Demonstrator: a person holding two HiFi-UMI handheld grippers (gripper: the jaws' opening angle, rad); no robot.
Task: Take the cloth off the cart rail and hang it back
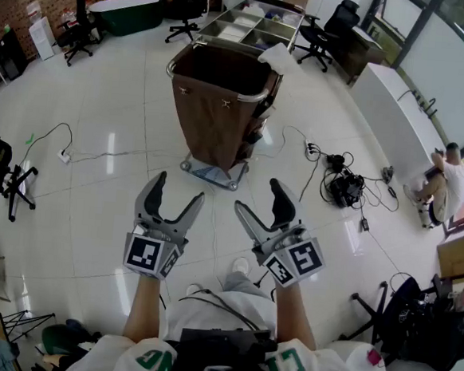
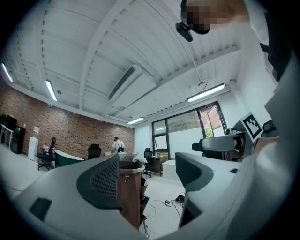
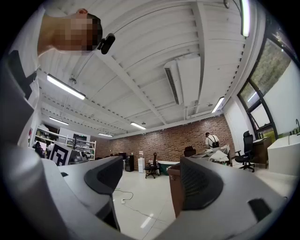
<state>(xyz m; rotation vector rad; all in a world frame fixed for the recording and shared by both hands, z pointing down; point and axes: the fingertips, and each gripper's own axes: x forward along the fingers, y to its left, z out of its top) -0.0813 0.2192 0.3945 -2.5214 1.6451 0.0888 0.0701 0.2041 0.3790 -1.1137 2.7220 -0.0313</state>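
Nothing of the task looks done yet, judging by how things lie; the left gripper (image 1: 177, 191) is held out low in front of the person with its jaws spread and nothing between them, only far-off room showing through the gap in its own view; ahead of it, across a stretch of bare glossy floor (image 1: 114, 155), stands the cart (image 1: 213, 115), a wheeled frame with a brown bag hung at the near end and a compartmented tray on top; the right gripper (image 1: 259, 197) is level with the left one, its jaws likewise wide apart and empty, and both tools are well apart from the cart; so the walk up to it, the lift off the rail and the hanging back all appear to be left; the cloth (image 1: 280, 58) is on the cart's right-hand side, draped over the top rail where bag and tray meet; it is white, small beside the cart, and lies bunched and rumpled rather than flat, one part sagging over the outer side of the rail; it looks soft and limp, likely to fold when pinched.
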